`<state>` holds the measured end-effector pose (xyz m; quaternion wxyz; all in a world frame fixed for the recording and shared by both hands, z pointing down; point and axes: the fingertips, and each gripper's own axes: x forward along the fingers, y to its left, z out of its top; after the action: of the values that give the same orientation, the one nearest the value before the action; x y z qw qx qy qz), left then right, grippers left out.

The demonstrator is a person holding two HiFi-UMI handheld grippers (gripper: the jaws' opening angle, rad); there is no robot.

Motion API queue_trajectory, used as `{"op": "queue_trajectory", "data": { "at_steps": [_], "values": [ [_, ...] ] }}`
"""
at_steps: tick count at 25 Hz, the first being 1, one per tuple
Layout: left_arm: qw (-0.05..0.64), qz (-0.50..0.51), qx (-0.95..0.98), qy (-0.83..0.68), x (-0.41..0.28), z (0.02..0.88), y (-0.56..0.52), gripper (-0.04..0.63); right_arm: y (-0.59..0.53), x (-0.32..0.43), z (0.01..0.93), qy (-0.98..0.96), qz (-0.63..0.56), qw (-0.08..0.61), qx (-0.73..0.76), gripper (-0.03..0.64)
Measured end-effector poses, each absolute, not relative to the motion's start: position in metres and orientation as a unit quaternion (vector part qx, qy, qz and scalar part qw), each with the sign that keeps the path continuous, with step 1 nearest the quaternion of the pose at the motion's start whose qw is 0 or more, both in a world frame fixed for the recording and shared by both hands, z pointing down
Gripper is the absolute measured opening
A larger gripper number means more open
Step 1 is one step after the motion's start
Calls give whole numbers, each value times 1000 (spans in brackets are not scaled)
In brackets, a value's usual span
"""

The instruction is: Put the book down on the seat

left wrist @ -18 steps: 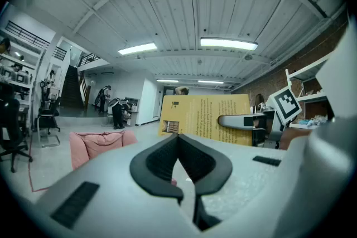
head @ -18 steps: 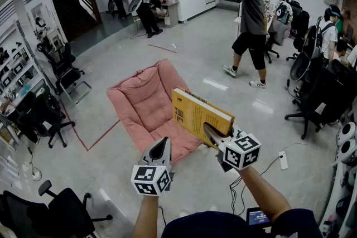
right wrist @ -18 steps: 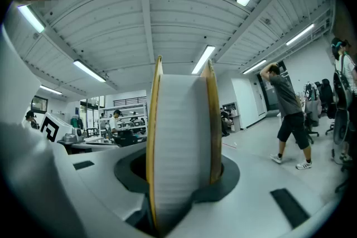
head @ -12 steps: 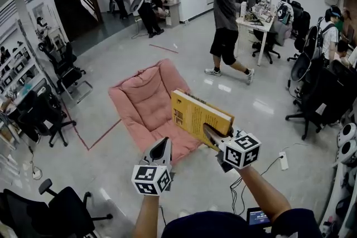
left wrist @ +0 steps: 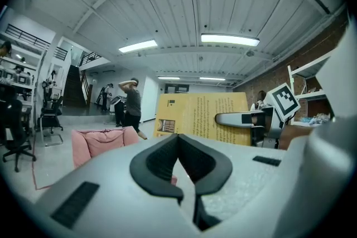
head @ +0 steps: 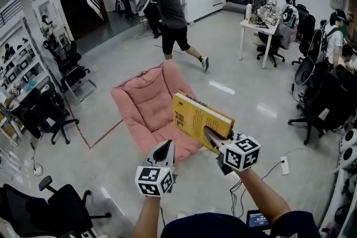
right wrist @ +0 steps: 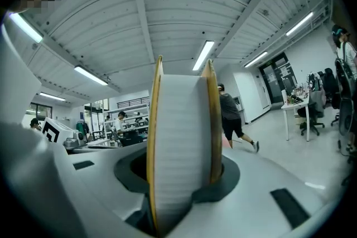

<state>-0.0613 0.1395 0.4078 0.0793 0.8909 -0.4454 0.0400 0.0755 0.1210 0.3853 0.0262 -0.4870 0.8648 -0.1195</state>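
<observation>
A thick yellow book hangs tilted above the front right edge of the pink cushioned seat. My right gripper is shut on the book's lower corner. In the right gripper view the book's white page edge stands upright between the jaws, filling the gap. My left gripper is lower left of the book, over the floor by the seat's front, shut and empty. From the left gripper view the book's back cover shows with the right gripper's finger across it, and the seat to the left.
A person walks across the floor beyond the seat. Black office chairs stand at left, more chairs and seated people at right, a white desk at the back. A power strip and cables lie on the floor at right.
The walking person has crossed from the right to behind the seat. The book and both grippers have hardly moved.
</observation>
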Motion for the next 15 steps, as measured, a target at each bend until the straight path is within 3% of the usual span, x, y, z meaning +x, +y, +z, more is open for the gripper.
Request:
{"op": "queue_trajectory", "data": {
  "at_steps": [15],
  "values": [
    [68,46,879,-469,-16,419,128,5,106,126,390,874,-114,34,-471,155]
  ]
}}
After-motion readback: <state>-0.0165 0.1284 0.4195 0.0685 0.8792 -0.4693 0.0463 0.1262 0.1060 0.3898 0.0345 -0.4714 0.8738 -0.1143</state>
